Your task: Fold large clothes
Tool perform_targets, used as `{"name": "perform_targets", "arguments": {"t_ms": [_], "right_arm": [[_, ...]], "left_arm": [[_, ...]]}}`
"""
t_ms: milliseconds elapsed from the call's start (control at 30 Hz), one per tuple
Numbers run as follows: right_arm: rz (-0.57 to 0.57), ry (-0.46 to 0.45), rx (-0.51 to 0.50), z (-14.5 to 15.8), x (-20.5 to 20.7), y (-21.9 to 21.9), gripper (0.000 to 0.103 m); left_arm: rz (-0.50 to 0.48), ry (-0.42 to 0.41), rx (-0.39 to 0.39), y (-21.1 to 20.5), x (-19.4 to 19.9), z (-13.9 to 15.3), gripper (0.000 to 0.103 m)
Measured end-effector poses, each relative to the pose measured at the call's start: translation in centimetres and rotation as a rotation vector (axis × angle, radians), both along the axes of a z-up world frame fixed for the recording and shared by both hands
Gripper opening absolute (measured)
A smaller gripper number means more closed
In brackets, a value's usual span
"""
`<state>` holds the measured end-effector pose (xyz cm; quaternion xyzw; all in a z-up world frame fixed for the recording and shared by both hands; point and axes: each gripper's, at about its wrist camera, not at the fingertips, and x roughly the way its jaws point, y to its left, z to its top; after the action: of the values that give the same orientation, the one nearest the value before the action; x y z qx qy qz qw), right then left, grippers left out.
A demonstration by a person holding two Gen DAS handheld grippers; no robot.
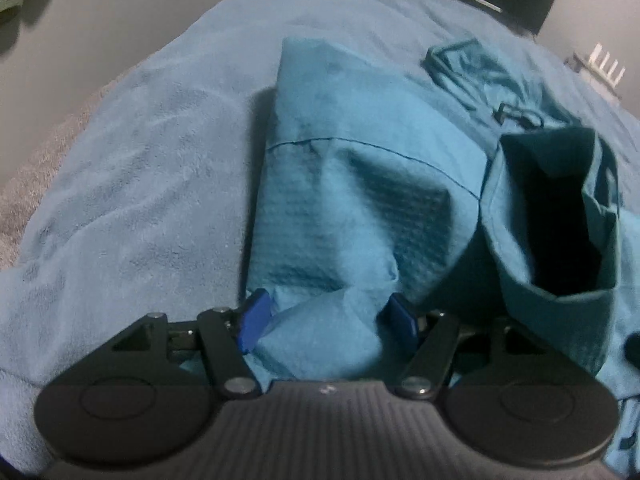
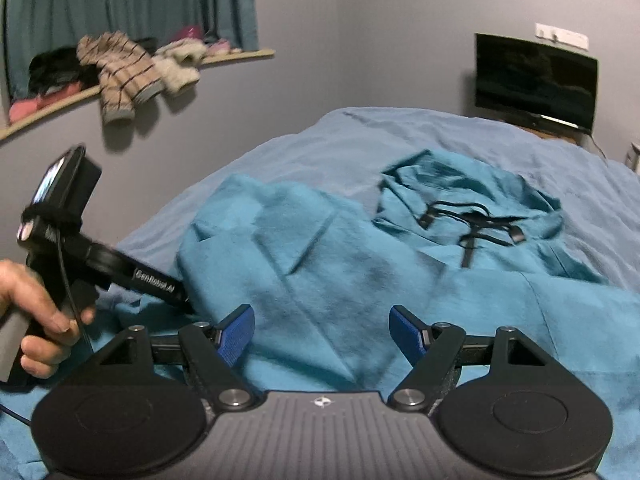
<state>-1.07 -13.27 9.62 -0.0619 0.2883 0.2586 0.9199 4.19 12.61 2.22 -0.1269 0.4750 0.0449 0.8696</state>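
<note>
A teal hoodie lies spread on a blue bed cover, one side folded over its body. Its hood with black drawstrings lies at the far end. My left gripper is low over the near edge, and a bunched fold of the hoodie sits loosely between its blue pads, which stand apart from it. To its right a tube of the fabric, perhaps a sleeve, gapes with a dark mouth. My right gripper hovers open above the hoodie, holding nothing.
A person's hand grips the left tool's handle at the left of the right wrist view. A dark TV stands beyond the bed's far right corner. A wall shelf carries piled clothes, with a striped garment hanging off it.
</note>
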Motion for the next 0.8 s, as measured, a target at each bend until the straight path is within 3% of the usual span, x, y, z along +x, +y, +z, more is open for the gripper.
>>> {"name": "perform_targets", "arguments": {"t_ms": [200, 500, 567, 600, 633, 800], "right_arm": [[0.076, -0.05, -0.091, -0.1, -2.8, 2.7, 0.076], [0.105, -0.068, -0.15, -0.5, -2.4, 5.8, 0.074], [0.099, -0.074, -0.182, -0.8, -2.0, 6.5, 0.054], [0.086, -0.071, -0.182, -0.9, -1.7, 6.4, 0.021], [0.068, -0.057, -0.161, -0.8, -1.3, 5.8, 0.013], [-0.064, -0.048, -0.004, 0.9, -0.3, -0.2, 0.012]], "left_arm": [[0.057, -0.094, -0.131, 1.8, -1.5, 1.5, 0.064], [0.078, -0.132, -0.012, 1.0, -2.0, 2.4, 0.064], [0.064, -0.137, -0.001, 0.8, -2.0, 2.3, 0.064], [0.061, -0.136, 0.003, 0.7, -2.1, 2.3, 0.064], [0.06, -0.135, 0.003, 0.7, -2.1, 2.3, 0.064], [0.05, -0.139, -0.016, 0.7, -2.1, 2.2, 0.064]]}}
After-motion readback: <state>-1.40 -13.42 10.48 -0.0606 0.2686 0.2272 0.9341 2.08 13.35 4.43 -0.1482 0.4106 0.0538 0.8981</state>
